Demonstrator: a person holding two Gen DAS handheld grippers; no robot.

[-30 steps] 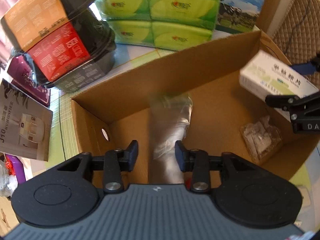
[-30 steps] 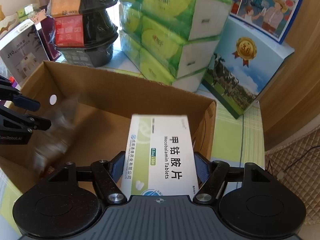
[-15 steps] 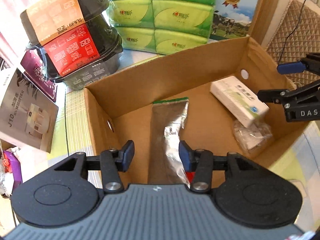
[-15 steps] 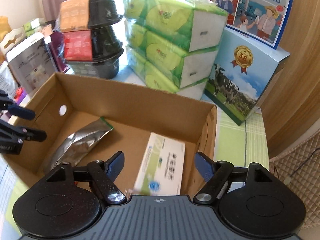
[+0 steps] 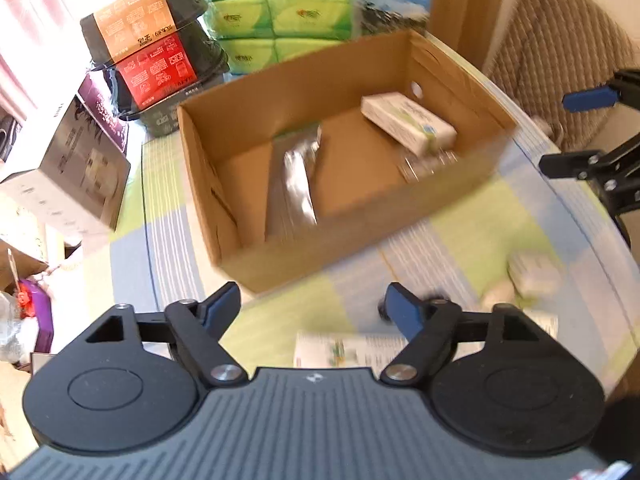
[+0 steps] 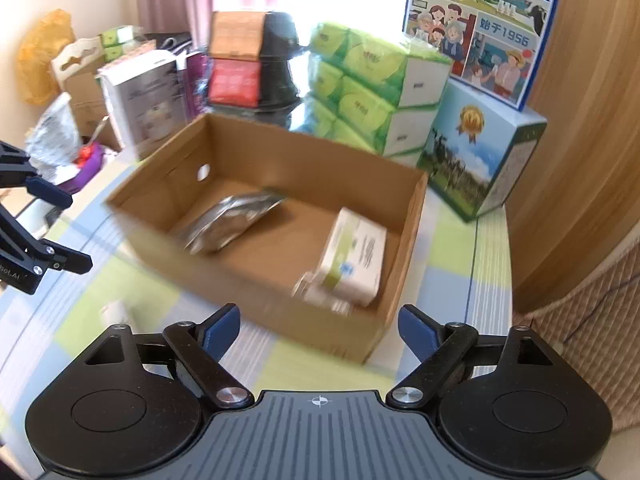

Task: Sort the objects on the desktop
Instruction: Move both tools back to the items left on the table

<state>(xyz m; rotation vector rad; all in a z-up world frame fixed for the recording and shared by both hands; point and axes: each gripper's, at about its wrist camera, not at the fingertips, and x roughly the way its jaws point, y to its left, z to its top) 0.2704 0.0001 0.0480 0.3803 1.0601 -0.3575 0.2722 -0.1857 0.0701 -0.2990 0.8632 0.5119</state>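
Inside the open brown cardboard box [image 6: 404, 236] lie a crinkled silver foil pouch [image 6: 232, 220] and a white-and-green medicine carton [image 6: 356, 256]. Both the left tongs [image 5: 314, 306] and right tongs [image 6: 318, 326] hang spread wide and empty, just outside the box's near wall.

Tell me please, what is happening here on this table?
A person is sorting desk items into a cardboard box, with a handheld tool in each hand. The silver pouch and the white medicine box already lie inside. The left tool and the right tool are open, empty, outside the box. Small items wait on the tablecloth.
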